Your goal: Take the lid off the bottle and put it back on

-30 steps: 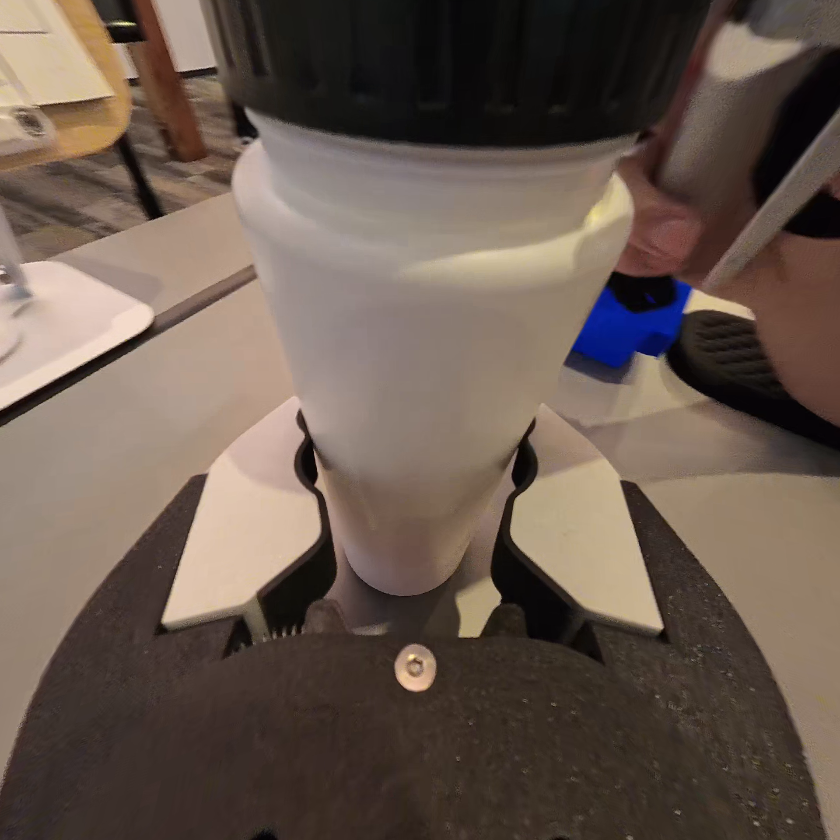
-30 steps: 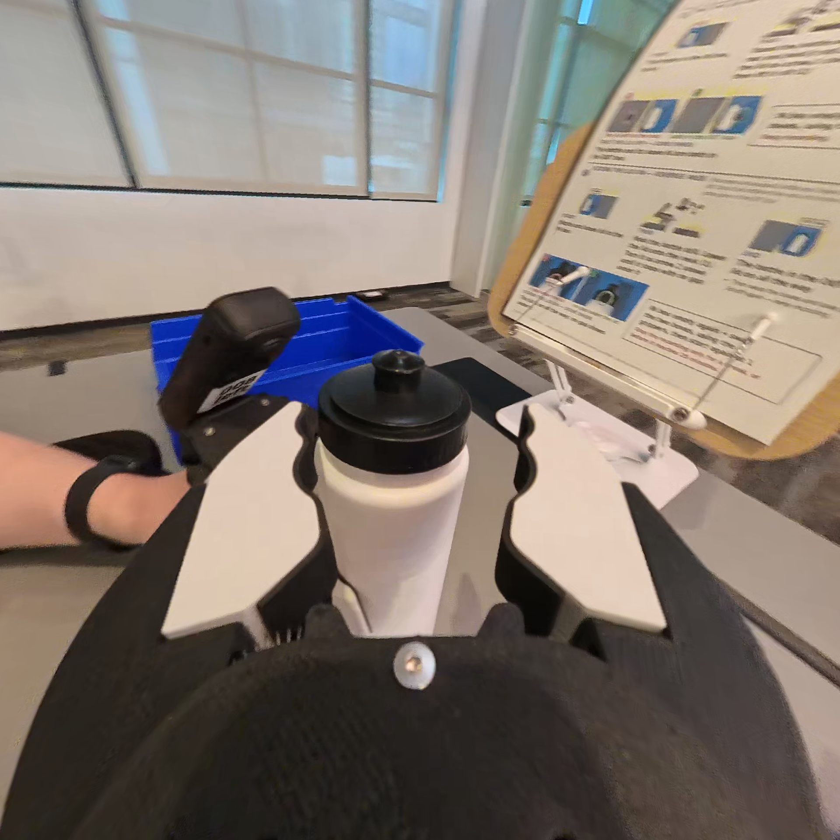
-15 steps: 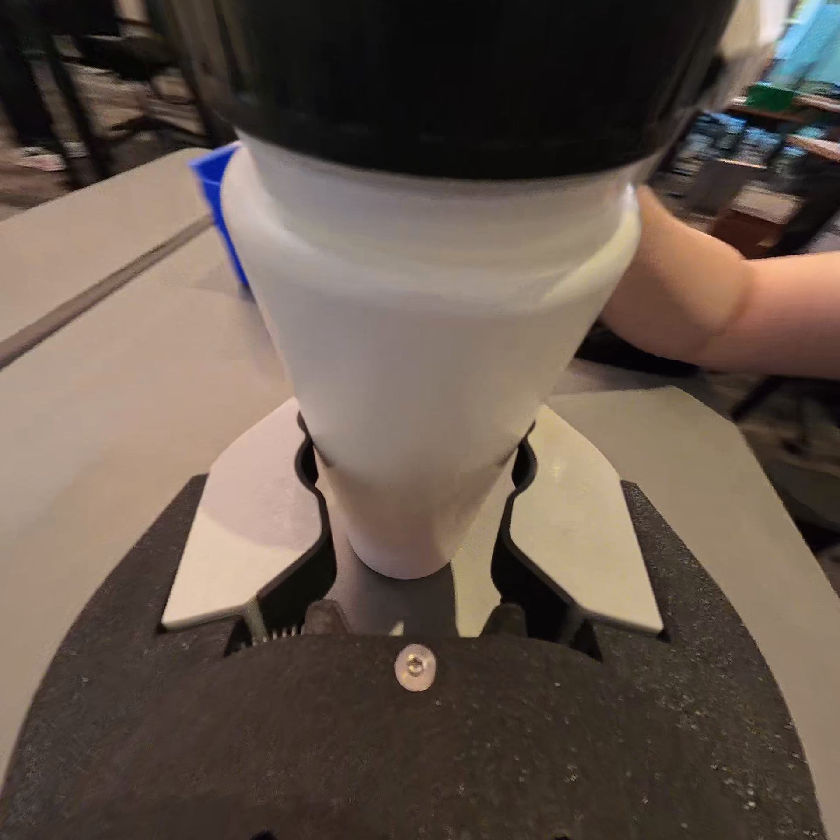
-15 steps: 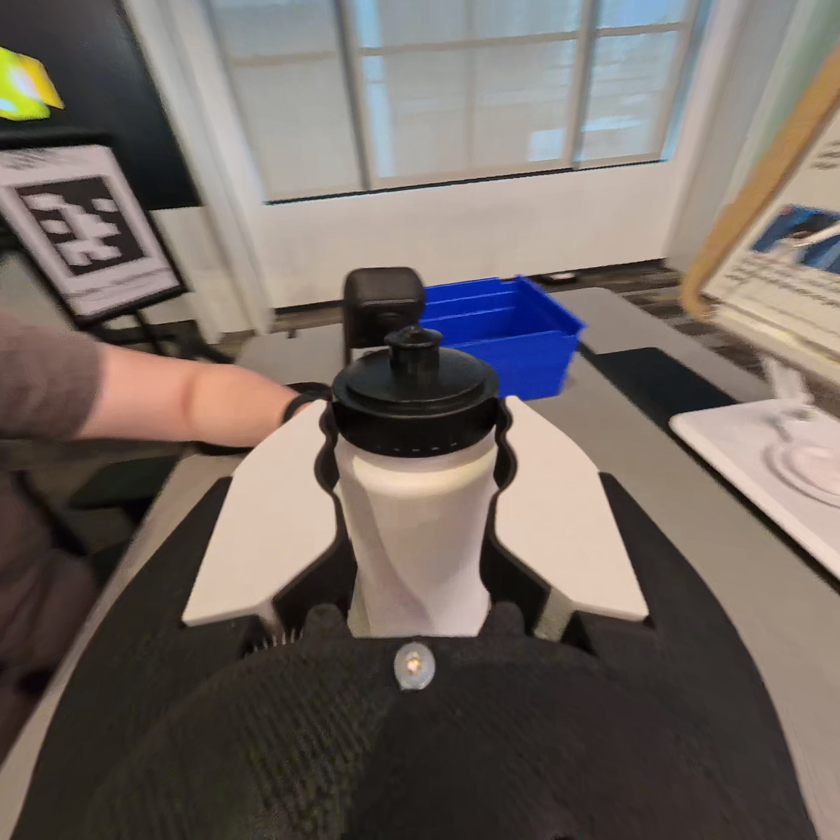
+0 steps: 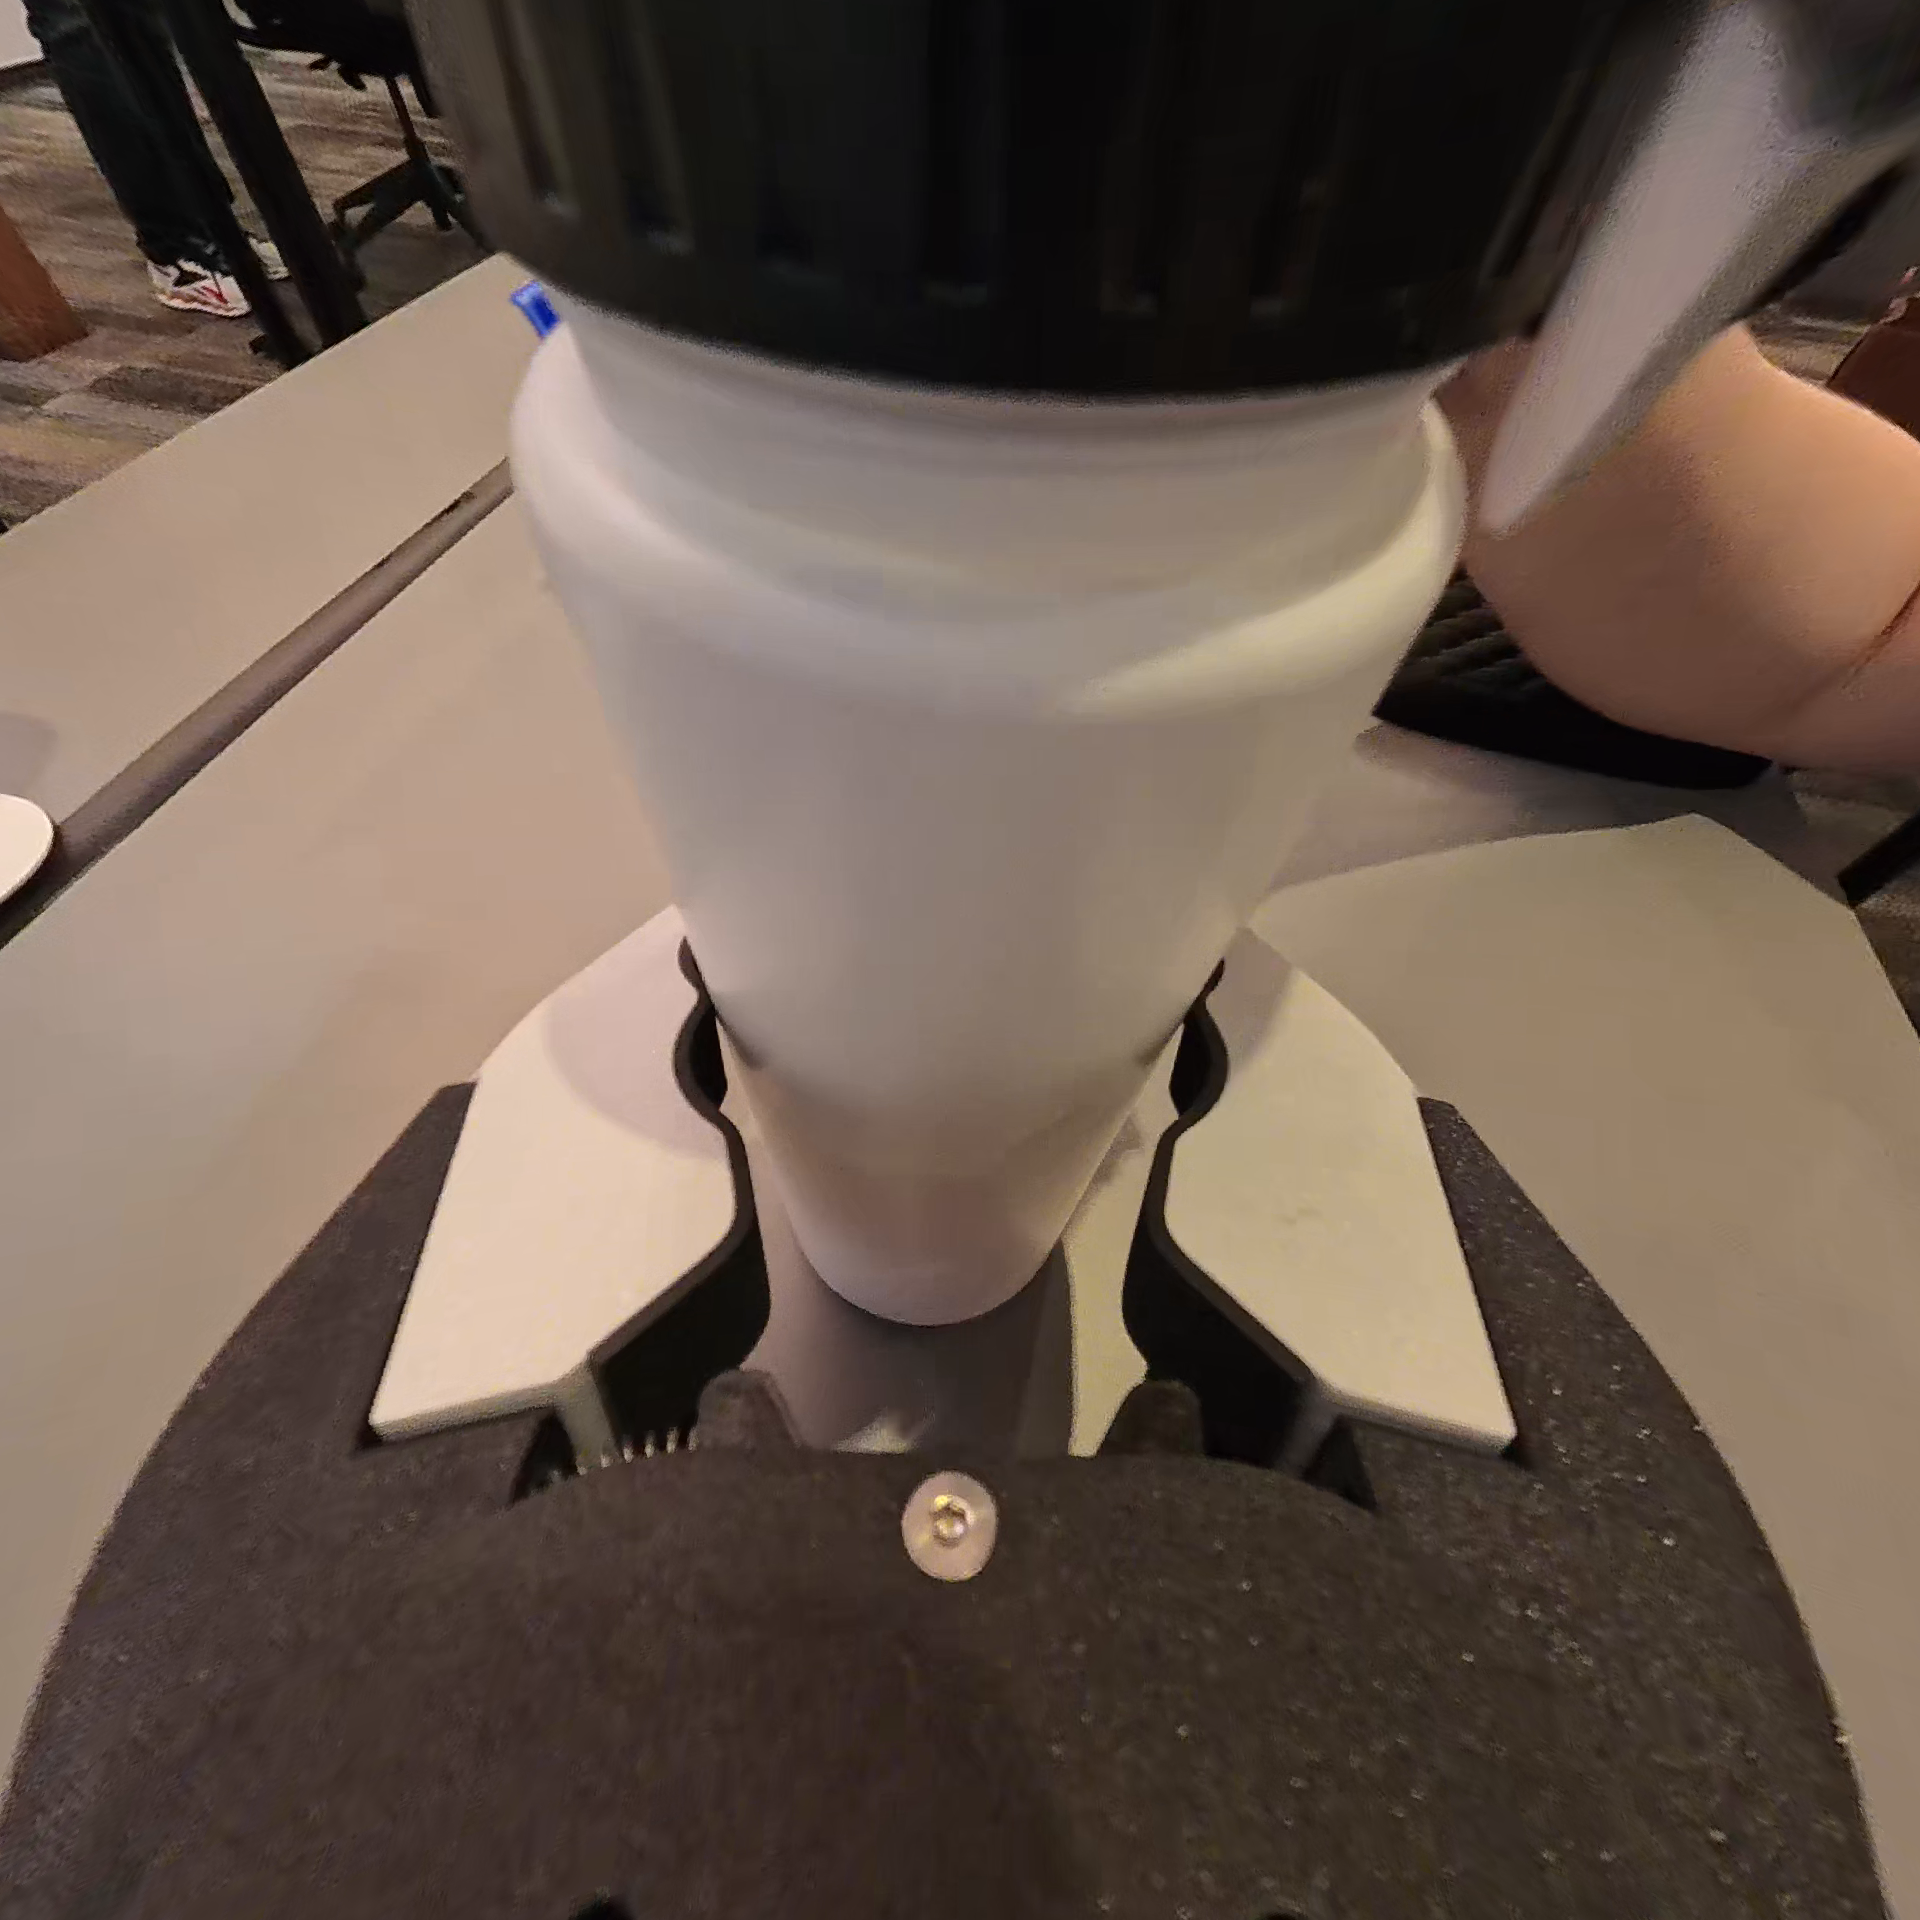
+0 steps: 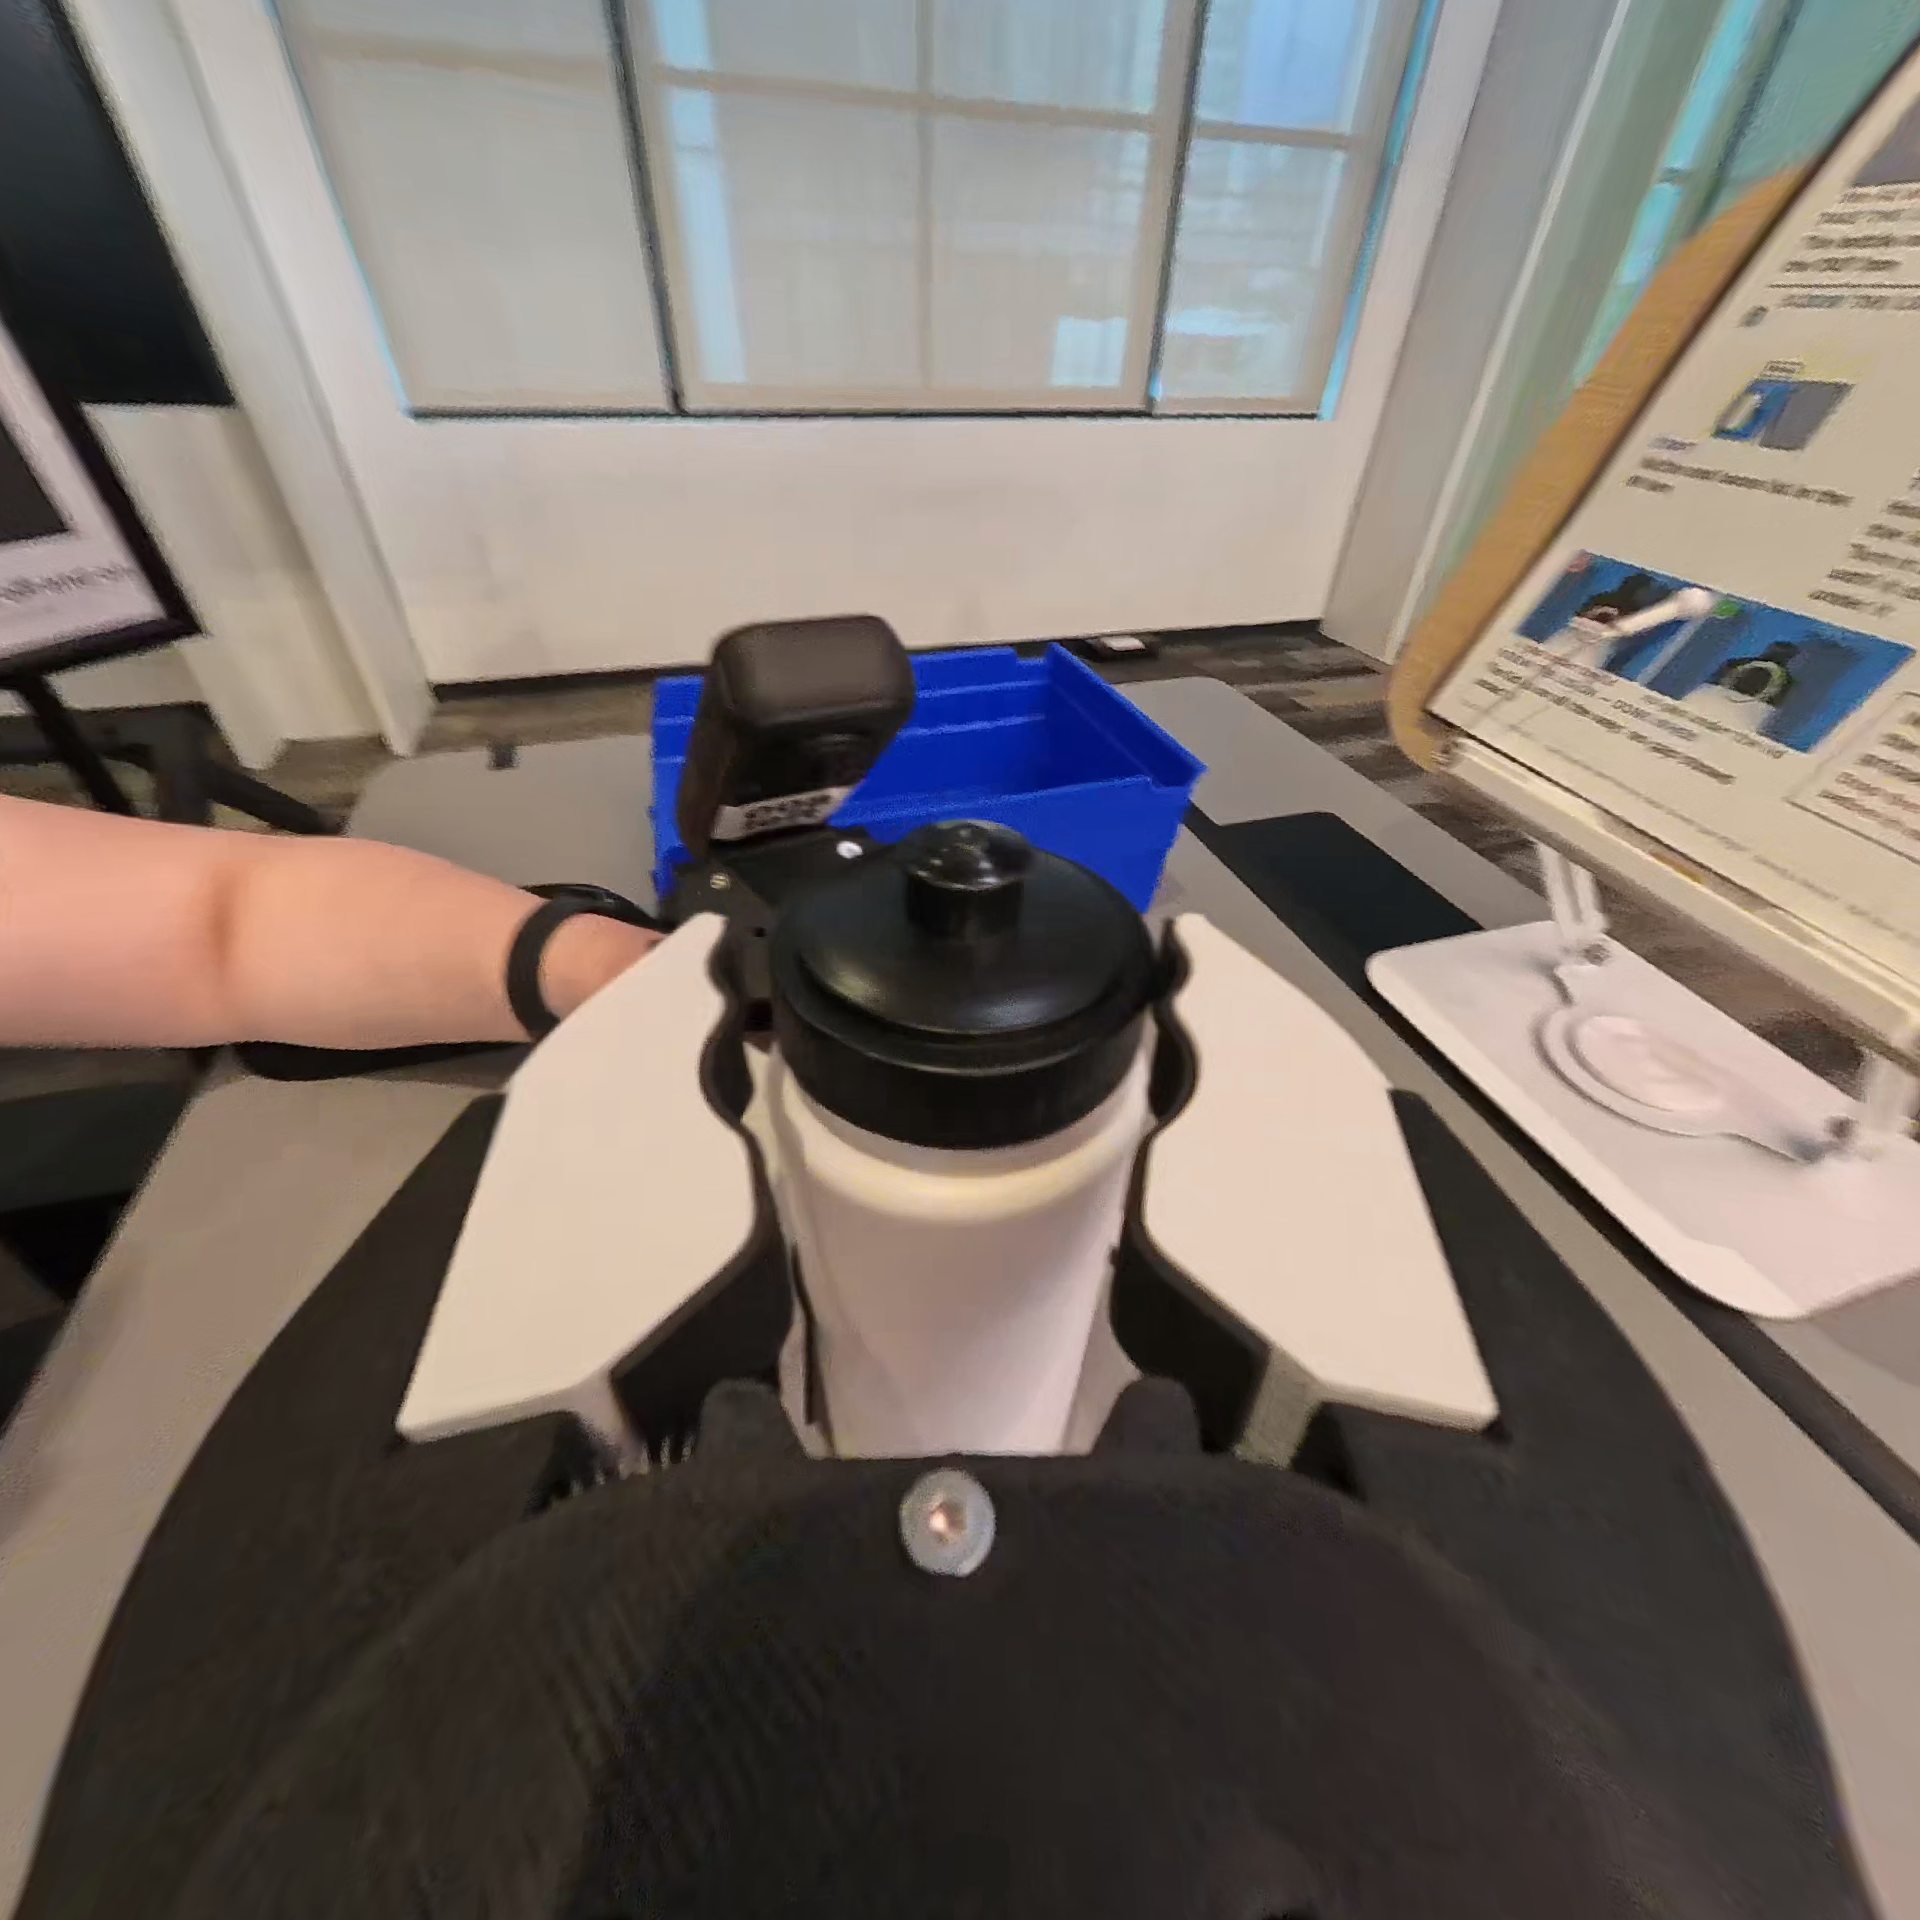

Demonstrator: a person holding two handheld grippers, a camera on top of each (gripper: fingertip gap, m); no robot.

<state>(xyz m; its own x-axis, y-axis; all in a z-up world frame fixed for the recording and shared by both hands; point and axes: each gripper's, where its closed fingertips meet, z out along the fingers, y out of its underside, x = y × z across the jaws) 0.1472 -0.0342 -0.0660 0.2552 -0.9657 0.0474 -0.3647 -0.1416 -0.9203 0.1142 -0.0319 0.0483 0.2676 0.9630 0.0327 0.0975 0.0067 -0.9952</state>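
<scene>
Left gripper: clamped on bottle body, low down.
Right gripper: closed around lid.
Lid: black, seated on bottle.
Bottle: white, upright on table.

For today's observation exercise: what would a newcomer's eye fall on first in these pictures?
The white bottle with its black lid fills the centre, the right gripper closed around the lid and the left gripper clamped on the bottle's lower body. Behind sits a bright blue bin.
</scene>
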